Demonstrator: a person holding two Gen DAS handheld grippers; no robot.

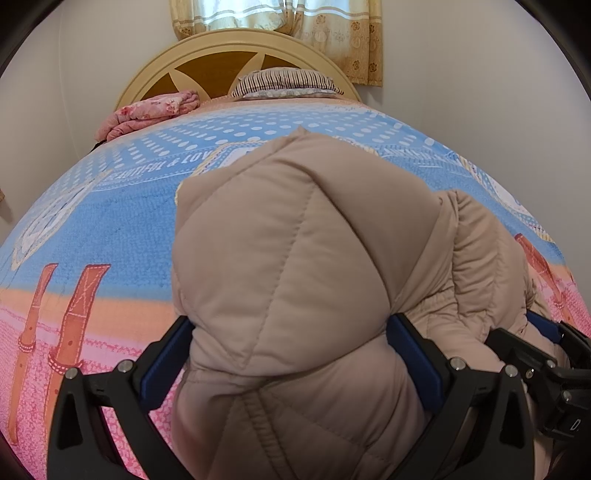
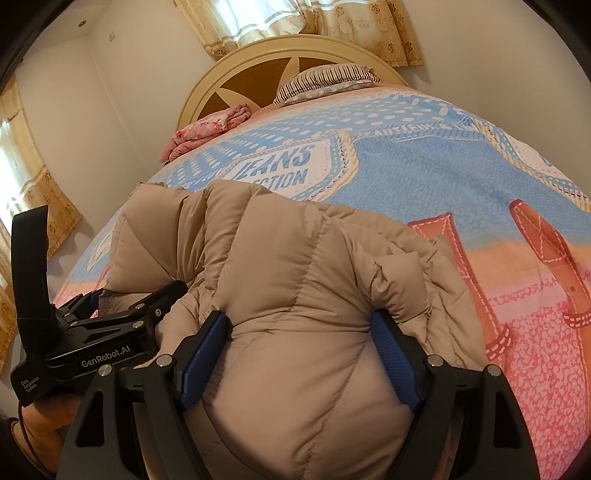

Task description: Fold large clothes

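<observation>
A beige quilted puffer jacket [image 1: 295,258] lies bunched on the bed and fills the near middle of both views [image 2: 295,295]. My left gripper [image 1: 290,354] is shut on a thick fold of the jacket, its blue pads [image 1: 162,365] pressing the padding from both sides. My right gripper [image 2: 299,354] is shut on another thick fold, its blue pads [image 2: 395,362] squeezing the padding. The two grippers sit side by side: the right one shows at the right edge of the left wrist view [image 1: 546,369], the left one at the left of the right wrist view [image 2: 110,332].
The bed carries a blue, orange and pink printed blanket [image 1: 110,221]. A folded pink floral cloth [image 1: 147,114] and a striped pillow [image 1: 284,83] lie by the round wooden headboard [image 1: 207,66]. Curtains [image 1: 280,18] hang behind, and walls flank the bed.
</observation>
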